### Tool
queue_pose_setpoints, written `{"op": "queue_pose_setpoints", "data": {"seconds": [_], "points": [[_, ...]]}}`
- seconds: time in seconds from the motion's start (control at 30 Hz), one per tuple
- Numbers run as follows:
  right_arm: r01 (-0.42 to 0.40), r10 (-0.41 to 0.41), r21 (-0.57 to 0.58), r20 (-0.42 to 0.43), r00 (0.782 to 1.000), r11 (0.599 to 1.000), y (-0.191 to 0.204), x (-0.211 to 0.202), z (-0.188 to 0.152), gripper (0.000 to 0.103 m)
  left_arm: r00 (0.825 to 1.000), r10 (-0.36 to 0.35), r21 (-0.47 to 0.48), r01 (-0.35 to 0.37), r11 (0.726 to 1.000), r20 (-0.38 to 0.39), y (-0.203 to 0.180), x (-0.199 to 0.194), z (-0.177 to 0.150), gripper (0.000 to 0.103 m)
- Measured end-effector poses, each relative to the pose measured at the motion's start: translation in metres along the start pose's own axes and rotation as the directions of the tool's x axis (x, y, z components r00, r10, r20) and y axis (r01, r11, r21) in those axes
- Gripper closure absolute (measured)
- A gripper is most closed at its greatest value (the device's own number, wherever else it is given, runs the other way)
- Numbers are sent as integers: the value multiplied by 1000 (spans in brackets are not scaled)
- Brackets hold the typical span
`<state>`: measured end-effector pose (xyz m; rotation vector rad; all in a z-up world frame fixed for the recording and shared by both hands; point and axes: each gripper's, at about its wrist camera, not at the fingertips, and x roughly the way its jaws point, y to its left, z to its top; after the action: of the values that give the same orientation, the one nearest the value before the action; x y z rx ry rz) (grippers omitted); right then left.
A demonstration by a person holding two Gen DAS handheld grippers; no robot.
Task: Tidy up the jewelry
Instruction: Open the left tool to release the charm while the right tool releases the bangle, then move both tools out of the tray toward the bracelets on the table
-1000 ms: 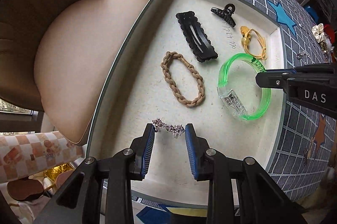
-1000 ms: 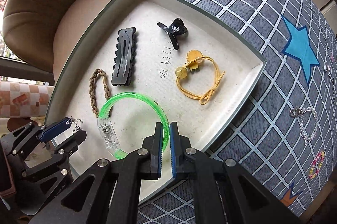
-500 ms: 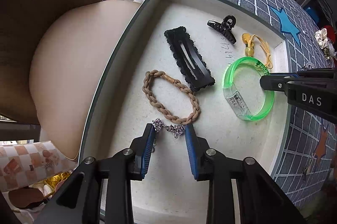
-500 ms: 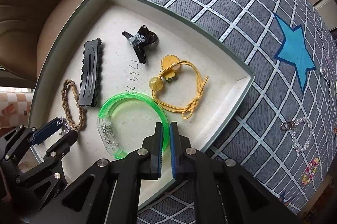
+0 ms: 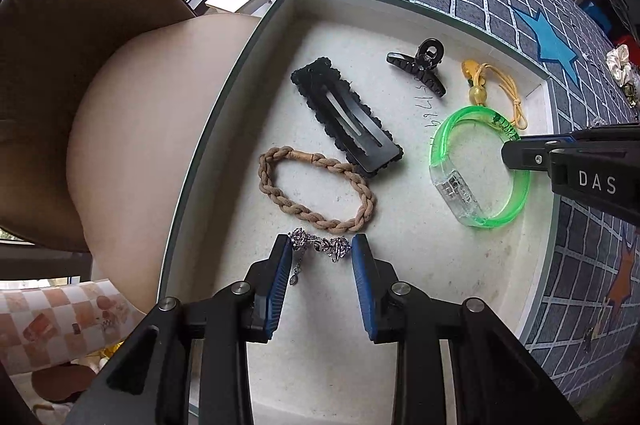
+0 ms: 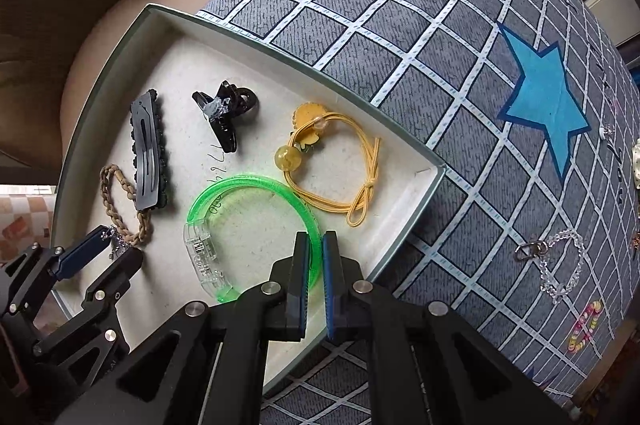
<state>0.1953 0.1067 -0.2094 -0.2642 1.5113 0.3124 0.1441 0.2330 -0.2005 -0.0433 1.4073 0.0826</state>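
A shallow white tray (image 5: 400, 313) lies on a grey grid cloth (image 6: 400, 25) with blue stars, its left rim overhanging a tan chair (image 5: 132, 113). At the tray's near left, the left gripper (image 5: 321, 252) points straight down and pinches a small silver chain (image 5: 320, 245) between its blue pads; the chain stretches crosswise from pad to pad, its long axis level across the left wrist view, with a short tail dangling beside the left pad. Just above it lies a tan braided band (image 5: 316, 191), an oval whose long axis slants from upper left to lower right, its near edge just beside the chain. Next comes a black snap clip (image 5: 346, 121), a long bar slanting the same way, its lower end overlapping the band's upper right part. Farther back is a black claw clip (image 5: 420, 67), teeth pointing right and down. To its right lies a yellow hair tie (image 6: 340, 169) with a bead and a flat charm, its loop running toward the tray's right corner and knotted at that end. In front of it is a green bangle (image 6: 256, 185) with a clear clasp on its left side. The right gripper (image 6: 316, 245) points down with its pads pressed on the bangle's right rim, the thin green band caught edgewise between them. Out on the cloth to the right lie a clear bead bracelet (image 6: 560, 265) with a metal clasp and, nearer, a coloured bead string (image 6: 586, 325), both well apart from the tray.
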Motion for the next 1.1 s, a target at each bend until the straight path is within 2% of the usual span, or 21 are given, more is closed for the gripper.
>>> {"op": "queue_pose_setpoints", "data": {"seconds": [0.2,0.23,0.3,0.33,0.37,0.4,0.6,0.7,0.73,0.77,0.9,0.93,1.1], "points": [[-33,33,14,-3,999,999,-5,-5,3,95,1000,20,1,-20,1000,-2,-8,-12,-1,64],[-44,44,18,0,999,999,-7,-9,4,94,1000,25,2,-25,1000,-1,-9,-14,-1,61],[-70,69,27,7,998,997,-11,-14,7,84,999,37,1,-37,999,18,-11,-18,-2,23],[-77,77,31,17,997,997,-12,-19,7,69,998,46,1,-46,999,38,-11,-23,-3,19],[-82,81,34,29,996,996,-10,-24,8,55,997,50,5,-51,999,51,-12,-26,-4,18],[-87,85,35,43,995,996,-9,-29,8,51,997,50,11,-50,999,51,-14,-28,-4,18],[-121,115,52,96,989,991,-16,-58,8,50,998,46,17,-47,999,48,-18,-39,-9,18],[-131,125,57,109,986,990,-21,-70,4,44,997,43,27,-44,999,62,-18,-49,-17,18],[-135,128,59,112,985,989,-23,-74,2,40,997,45,31,-47,998,63,-20,-51,-19,15],[-139,131,60,115,985,988,-26,-76,-2,38,997,47,33,-49,998,62,-21,-54,-20,0],[-148,138,73,126,982,986,-36,-87,-22,28,996,50,53,-54,997,78,-24,-62,-21,0],[-151,140,80,129,982,985,-40,-91,-25,22,996,52,58,-56,997,79,-26,-64,-21,0],[-168,148,127,152,977,978,-59,-102,-38,19,996,43,93,-50,994,75,-39,-75,-23,0]]}}
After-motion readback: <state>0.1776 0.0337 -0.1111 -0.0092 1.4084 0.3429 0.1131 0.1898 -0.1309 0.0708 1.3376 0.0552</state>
